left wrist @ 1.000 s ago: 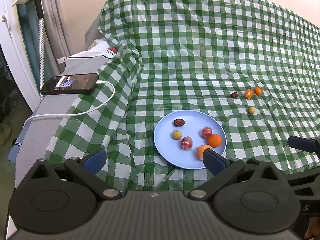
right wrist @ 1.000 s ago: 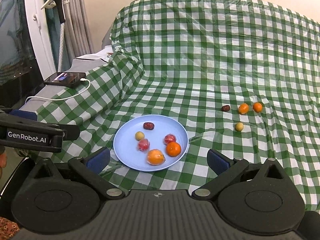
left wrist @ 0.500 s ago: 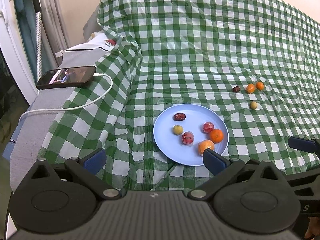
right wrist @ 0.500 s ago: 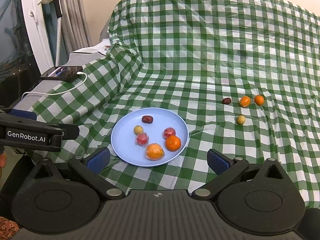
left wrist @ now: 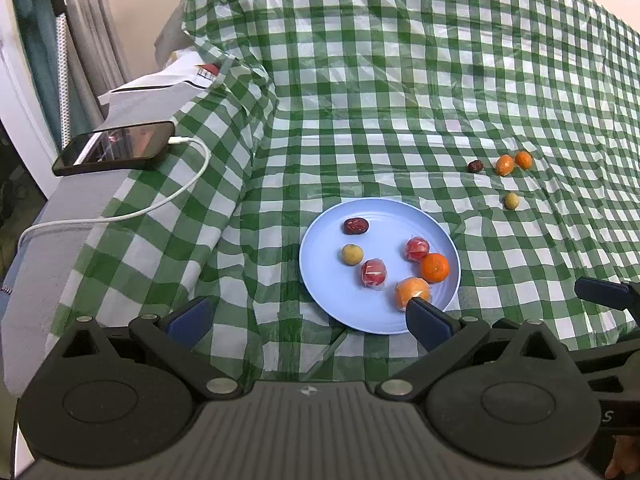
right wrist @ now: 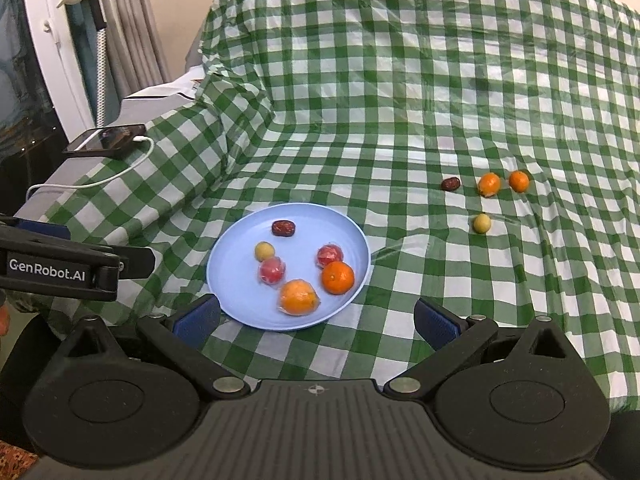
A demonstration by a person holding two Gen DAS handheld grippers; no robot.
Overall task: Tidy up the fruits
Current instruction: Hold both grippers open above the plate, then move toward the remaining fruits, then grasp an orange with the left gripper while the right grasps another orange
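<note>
A light blue plate [left wrist: 320, 256] [right wrist: 236, 240] lies on the green checked cloth. It holds several fruits: a dark date [left wrist: 355, 226], a small yellow fruit [left wrist: 352, 254], two wrapped red fruits [left wrist: 374, 273] [left wrist: 417, 248] and two oranges [left wrist: 434, 267] [left wrist: 412, 290]. On the cloth to the far right lie a date [right wrist: 450, 184], two small oranges [right wrist: 489, 184] [right wrist: 519, 181] and a yellow fruit [right wrist: 482, 223]. My left gripper [left wrist: 307, 318] is open and empty just in front of the plate. My right gripper [right wrist: 316, 318] is open and empty at the plate's near edge.
A phone [left wrist: 114, 147] with a white charging cable [left wrist: 160, 204] lies on the grey ledge at the left. The cloth rises into a draped slope behind the plate. The left gripper's body [right wrist: 56, 264] shows at the left of the right wrist view.
Both grippers have moved forward and a little lower toward the plate, which now sits higher and larger in both views. Jaws stay open. No fruit has moved.
</note>
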